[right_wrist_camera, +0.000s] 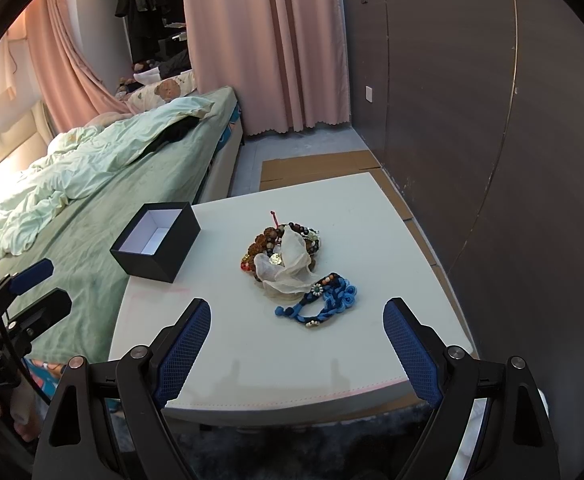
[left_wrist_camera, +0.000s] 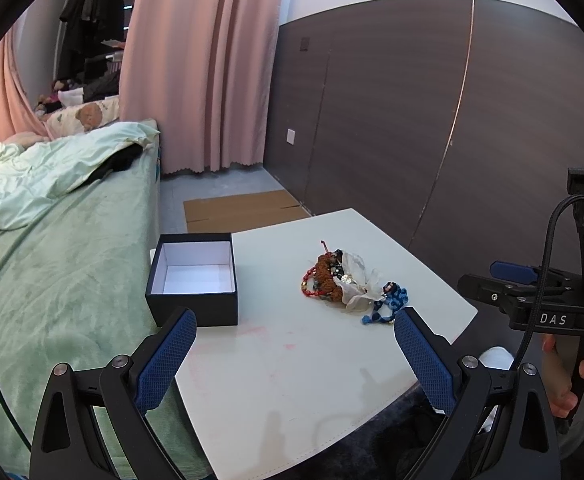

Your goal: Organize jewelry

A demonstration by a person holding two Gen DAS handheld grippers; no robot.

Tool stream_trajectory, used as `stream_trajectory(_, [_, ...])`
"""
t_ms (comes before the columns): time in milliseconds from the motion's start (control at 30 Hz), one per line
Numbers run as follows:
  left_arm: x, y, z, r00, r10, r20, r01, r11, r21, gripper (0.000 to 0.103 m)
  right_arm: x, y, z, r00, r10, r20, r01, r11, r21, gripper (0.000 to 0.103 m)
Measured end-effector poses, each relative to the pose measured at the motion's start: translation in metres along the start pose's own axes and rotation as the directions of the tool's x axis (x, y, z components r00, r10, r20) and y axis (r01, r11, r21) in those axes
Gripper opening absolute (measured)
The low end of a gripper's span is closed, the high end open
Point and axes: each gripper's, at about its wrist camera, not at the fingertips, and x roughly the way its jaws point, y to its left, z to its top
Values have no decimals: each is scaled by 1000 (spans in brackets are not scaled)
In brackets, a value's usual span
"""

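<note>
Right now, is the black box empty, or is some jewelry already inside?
Empty as far as visible: the black box stands open, showing only white lining; the jewelry pile lies on the table.

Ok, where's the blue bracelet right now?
The blue bracelet lies on the white table, at the near end of the jewelry pile, touching the sheer pouch; the box sits left of it.

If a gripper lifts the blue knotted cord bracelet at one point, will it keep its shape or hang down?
The blue knotted cord bracelet lies in loose curves, so it will probably droop as a limp strand. Its knots should give the pads grip. One end lies against the sheer white pouch and the beaded pile, so it may drag them.
</note>
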Motion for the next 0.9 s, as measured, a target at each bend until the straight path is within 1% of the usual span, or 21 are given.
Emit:
stream_trajectory(533, [1, 0, 0, 1000, -1, 3, 1, 1000, -4, 99, -1, -5, 5, 1000, -3, 0, 3, 1000, 19, 89])
stream_trajectory(700, [9, 2, 5, 1000, -10, 2, 10, 1000, -21, 99, 7, -20, 9, 999, 22, -33, -19, 996, 88, 89])
stream_trajectory(833, [23, -1, 11, 1000, -26, 0, 26, 999, -29, 99, 10, -32, 12, 999, 34, -37, -29, 989, 145, 88])
stream_trajectory(900, [29, -3, 14, 999, -32, 6, 32, 999, -33, 95, 14, -40, 14, 998, 44, -39, -36, 985, 172, 84])
